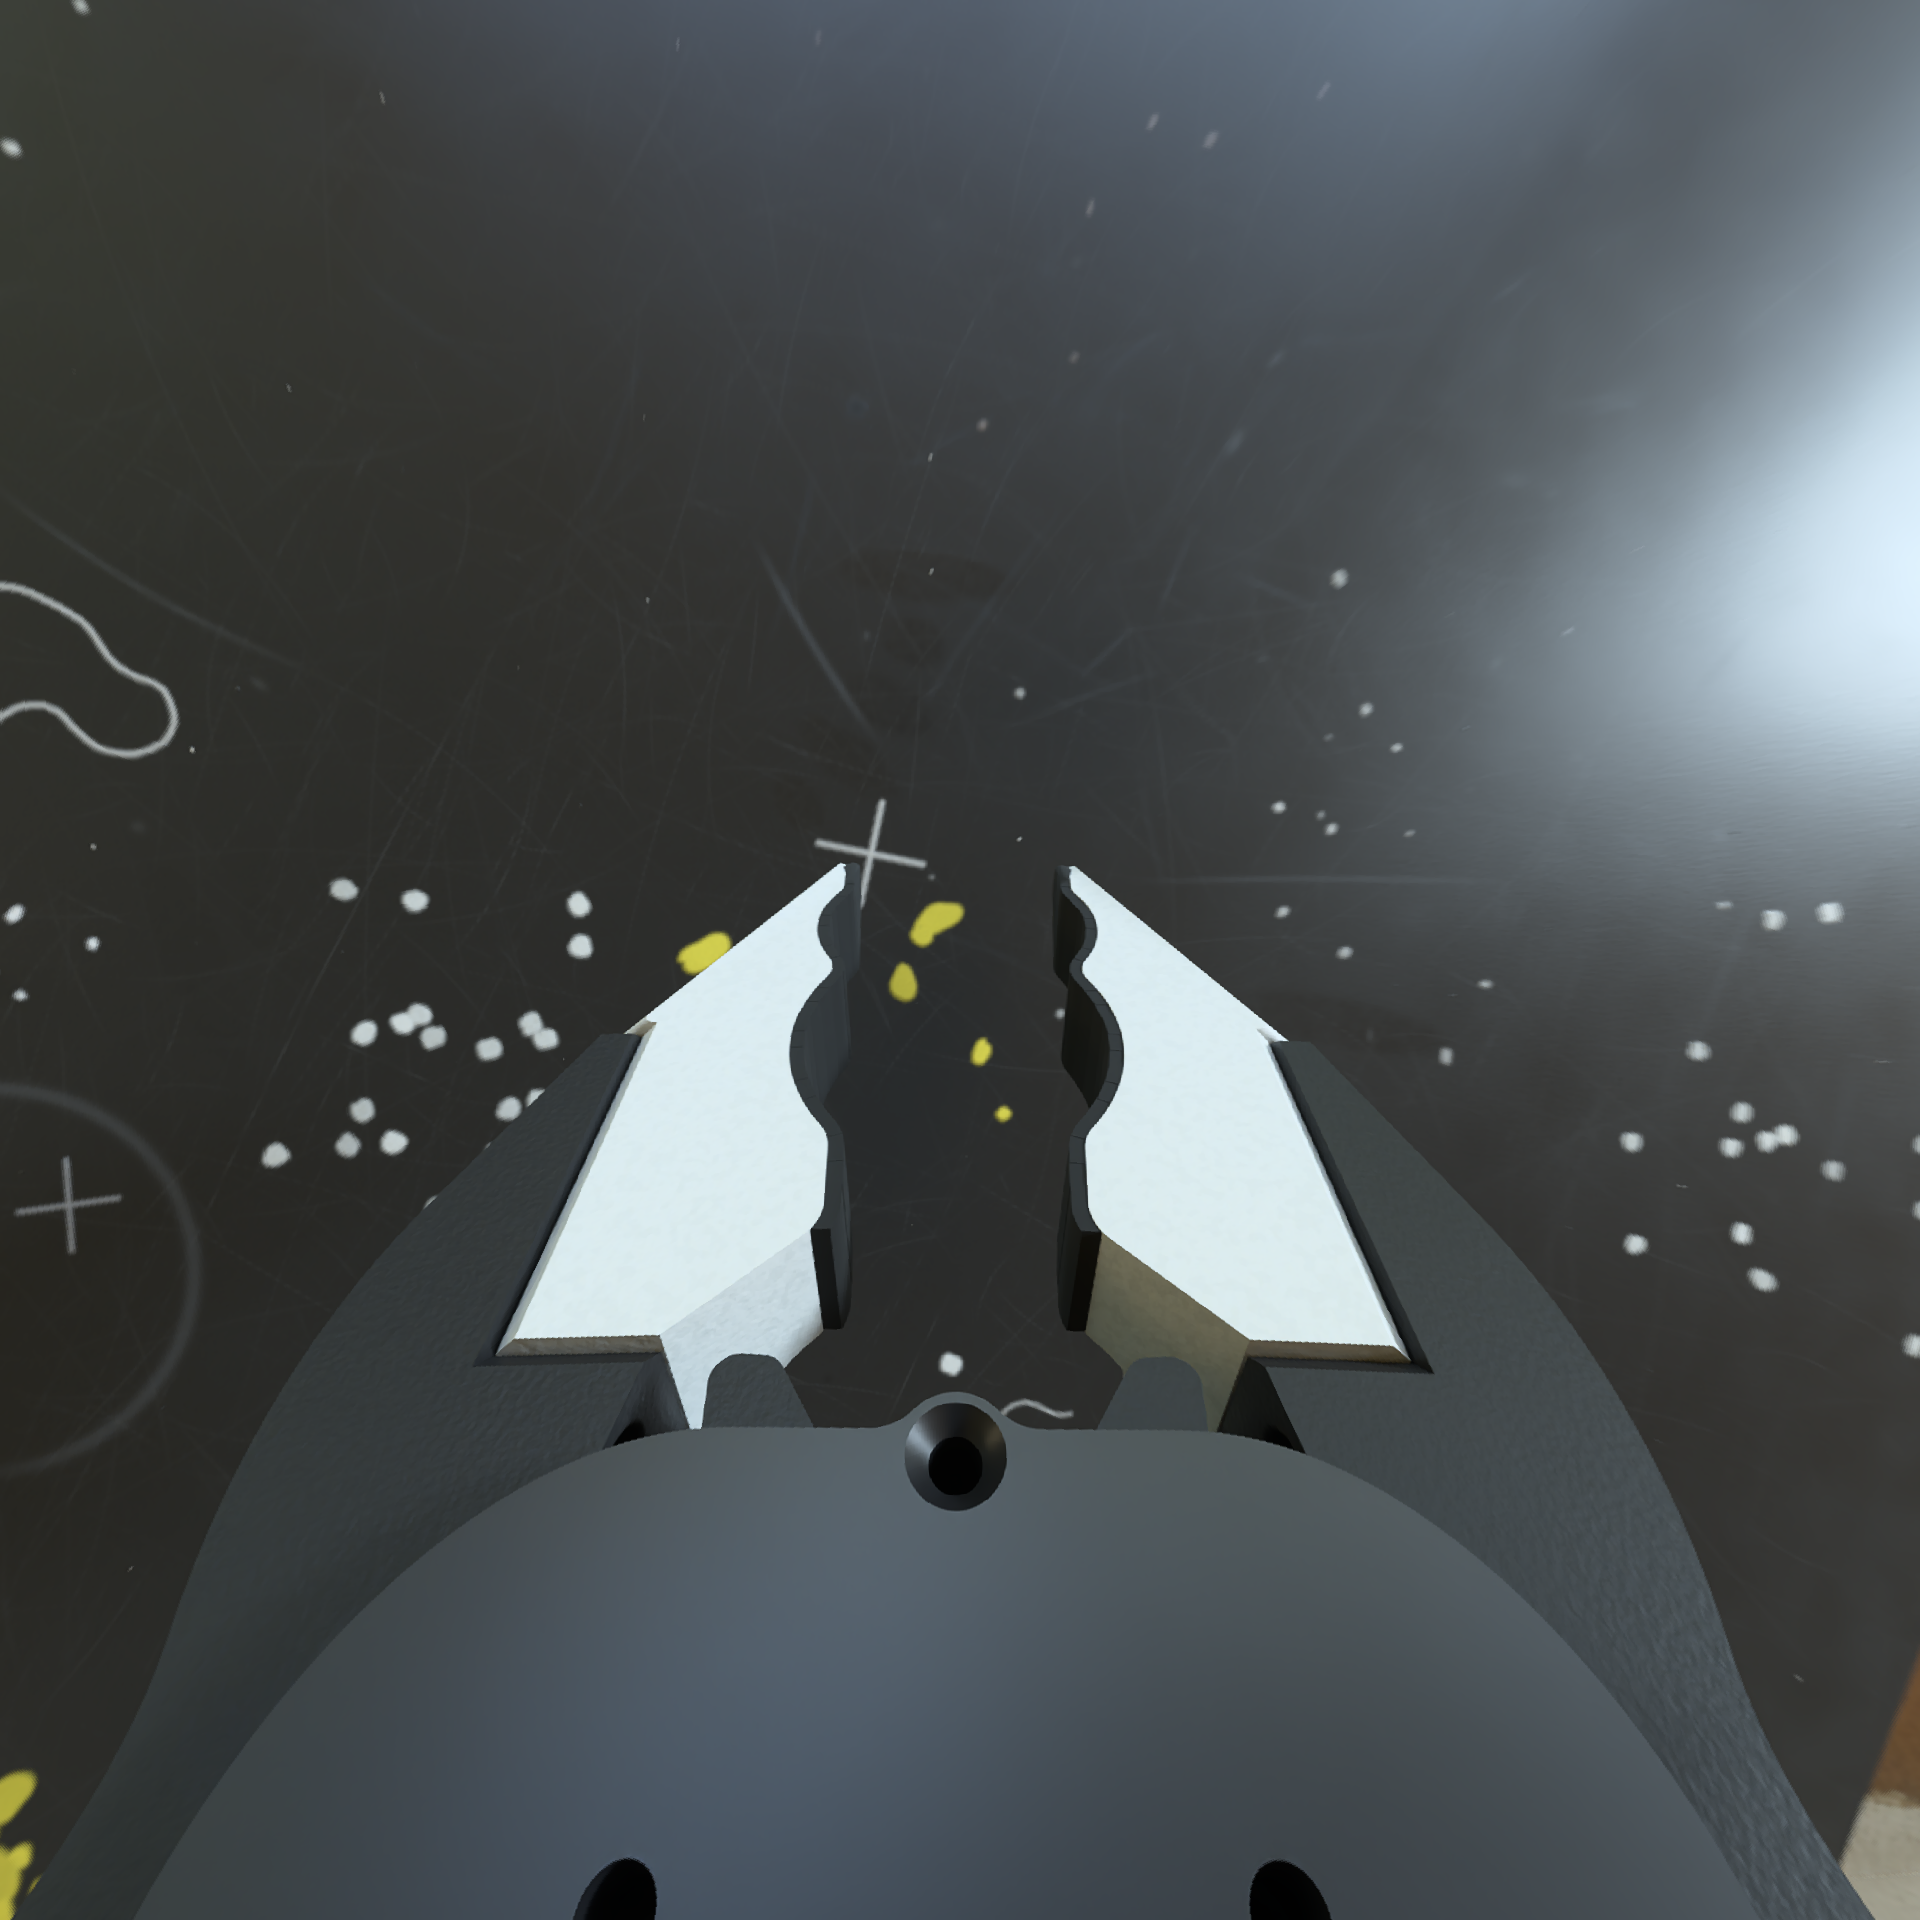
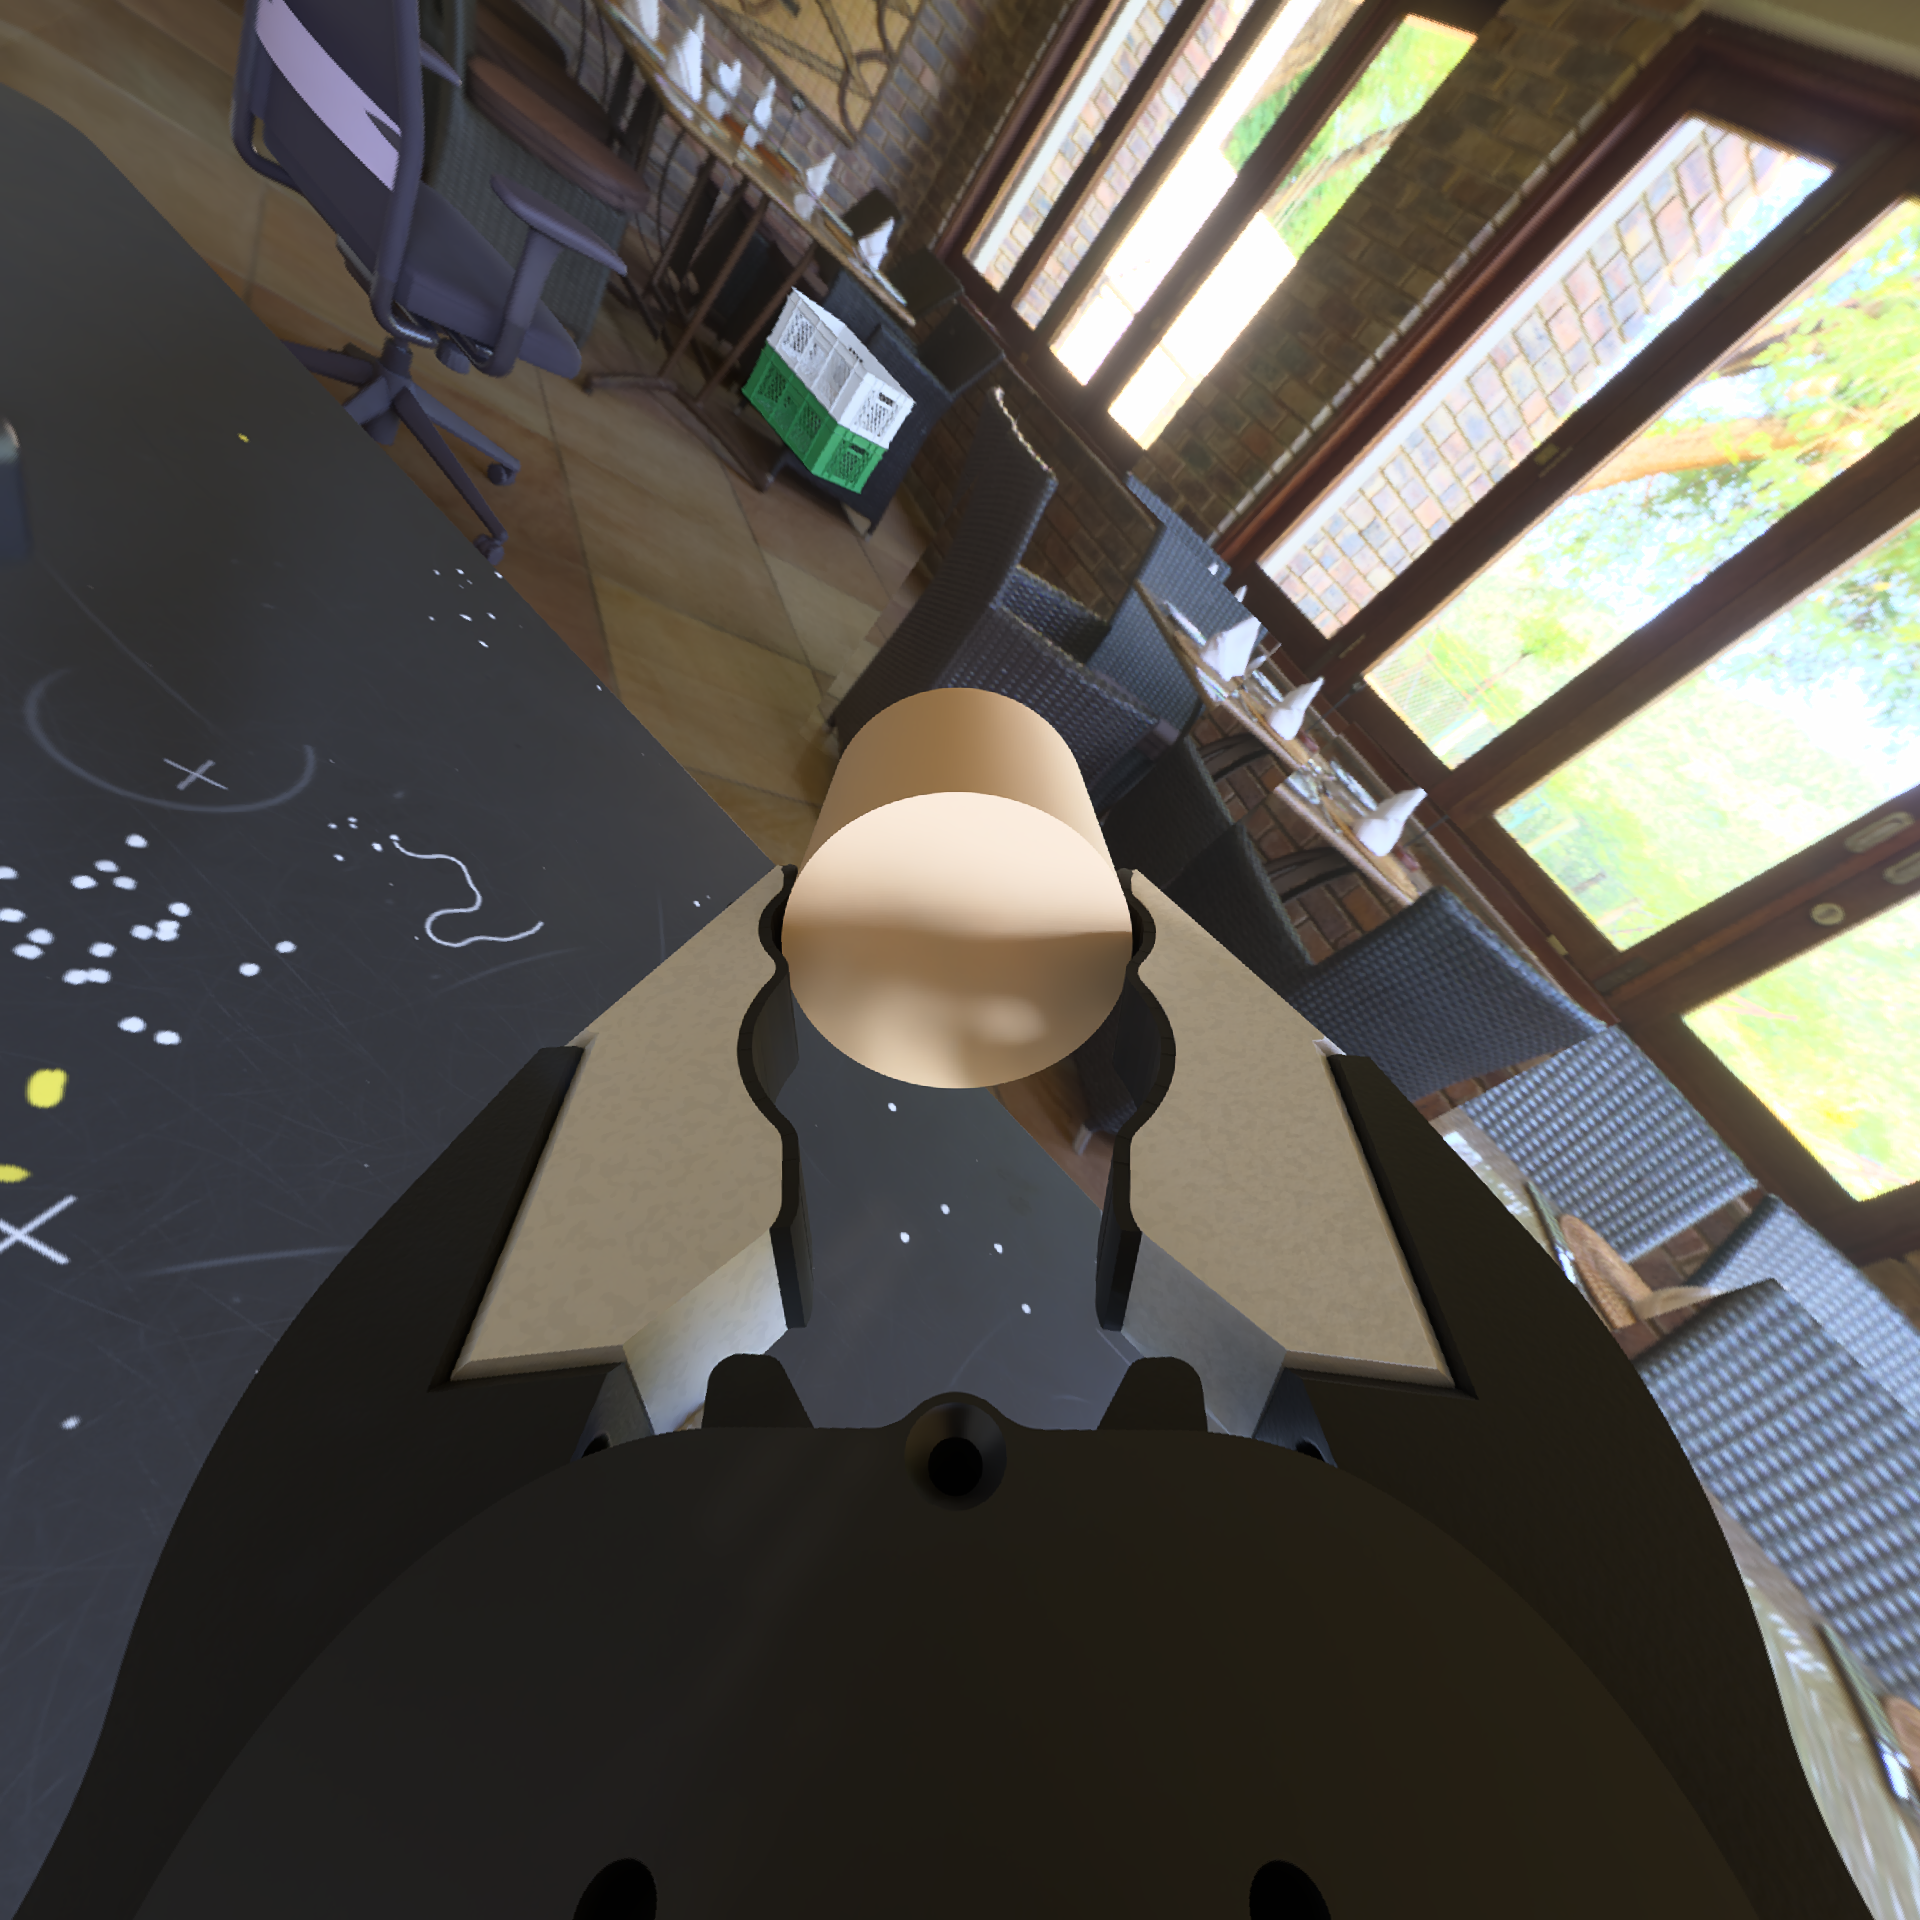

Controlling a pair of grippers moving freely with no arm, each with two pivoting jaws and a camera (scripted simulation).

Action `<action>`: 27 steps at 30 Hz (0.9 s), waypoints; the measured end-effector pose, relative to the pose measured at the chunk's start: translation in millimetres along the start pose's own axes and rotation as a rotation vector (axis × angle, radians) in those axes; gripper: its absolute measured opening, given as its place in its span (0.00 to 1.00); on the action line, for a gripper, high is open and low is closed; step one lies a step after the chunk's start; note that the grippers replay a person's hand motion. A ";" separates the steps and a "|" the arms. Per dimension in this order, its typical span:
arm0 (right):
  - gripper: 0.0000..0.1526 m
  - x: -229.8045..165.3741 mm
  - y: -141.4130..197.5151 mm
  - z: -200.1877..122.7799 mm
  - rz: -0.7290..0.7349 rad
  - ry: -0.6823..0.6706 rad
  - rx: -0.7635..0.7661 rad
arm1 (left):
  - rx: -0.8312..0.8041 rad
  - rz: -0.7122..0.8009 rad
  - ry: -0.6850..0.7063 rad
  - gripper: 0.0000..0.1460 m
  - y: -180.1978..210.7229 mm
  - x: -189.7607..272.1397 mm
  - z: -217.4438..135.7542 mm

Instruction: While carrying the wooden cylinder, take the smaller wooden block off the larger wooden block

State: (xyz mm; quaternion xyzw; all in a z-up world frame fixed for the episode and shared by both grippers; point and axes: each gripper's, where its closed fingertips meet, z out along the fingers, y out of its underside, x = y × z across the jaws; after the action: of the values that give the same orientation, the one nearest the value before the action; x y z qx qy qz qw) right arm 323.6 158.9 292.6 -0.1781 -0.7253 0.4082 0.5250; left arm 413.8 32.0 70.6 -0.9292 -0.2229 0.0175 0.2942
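Left wrist view: left gripper (image 1: 956, 883) points down at the dark tabletop (image 1: 623, 416), fingers (image 1: 727, 1091) apart w/ nothing between them. Through the gap show yellow paint blots (image 1: 935, 922) on the surface; a chalk cross (image 1: 873, 852) lies just past the tip at 11 o'clock. White dots (image 1: 416, 1023) scatter at 9 o'clock and 3 o'clock of the fingers. A circled cross (image 1: 69, 1203) sits at the frame's 8 o'clock edge, a chalk squiggle (image 1: 114, 686) at 10 o'clock, and bright glare (image 1: 1787, 561) at 2 o'clock. Neither wooden block shows in this view.

Right wrist view: right gripper (image 2: 956, 904) is clamped on the wooden cylinder (image 2: 956, 935), which is pinched near the fingertips; one round end face points toward the camera, the body runs away toward 12 o'clock. The cylinder is held clear of the tabletop (image 2: 260, 1143) (the table's edge crosses behind it, running from 10 to 4 o'clock). On the table at 9 o'clock: white dots, a squiggle (image 2: 468, 904), a chalk arc w/ cross (image 2: 195, 774), a yellow blot (image 2: 46, 1088). Beyond the table: an office chair (image 2: 416, 208) at 11 o'clock, a green-and-white crate (image 2: 828, 400) at 12 o'clock, wicker chairs (image 2: 1403, 997) and windows (image 2: 1662, 623) at 1–3 o'clock. The blocks are not seen here either, so their place cannot be told
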 end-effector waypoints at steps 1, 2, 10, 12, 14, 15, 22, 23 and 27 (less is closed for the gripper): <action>0.39 1.2 1.5 -0.2 -0.006 0.005 -0.006 | 0.021 -0.006 0.021 0.27 -3.6 0.7 -5.7; 0.39 2.7 3.0 -0.5 -0.009 0.010 -0.012 | 0.040 -0.009 0.032 0.30 -7.2 -0.1 -14.8; 0.39 12.3 10.6 -0.9 0.034 0.007 0.002 | 0.375 0.073 -0.398 0.39 -19.9 -91.7 -206.3; 0.39 12.3 12.4 1.7 0.039 0.001 0.003 | 0.441 0.147 -0.597 0.38 -11.4 -137.9 -253.4; 0.39 11.1 14.5 5.8 0.038 -0.003 -0.005 | 0.404 0.222 -0.670 0.30 3.3 -182.3 -273.6; 0.39 10.2 15.6 8.2 0.034 -0.004 -0.011 | 0.330 0.239 -0.654 0.29 15.9 -201.8 -271.9; 0.39 2.7 27.4 27.3 -0.019 -0.007 -0.082 | -0.446 0.461 -0.450 0.34 136.5 -266.3 -193.0; 0.39 1.9 29.6 29.7 -0.027 -0.008 -0.094 | -0.507 0.486 -0.420 0.34 148.1 -270.6 -183.7; 0.39 5.3 40.2 35.9 -0.057 0.017 -0.145 | -0.556 0.559 -0.320 0.29 168.9 -278.4 -156.0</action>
State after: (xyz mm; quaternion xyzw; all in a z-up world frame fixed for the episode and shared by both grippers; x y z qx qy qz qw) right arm 282.1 172.3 260.3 -0.1982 -0.7533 0.3381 0.5282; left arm 257.1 -293.2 78.3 -0.9835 -0.0016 0.1798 -0.0219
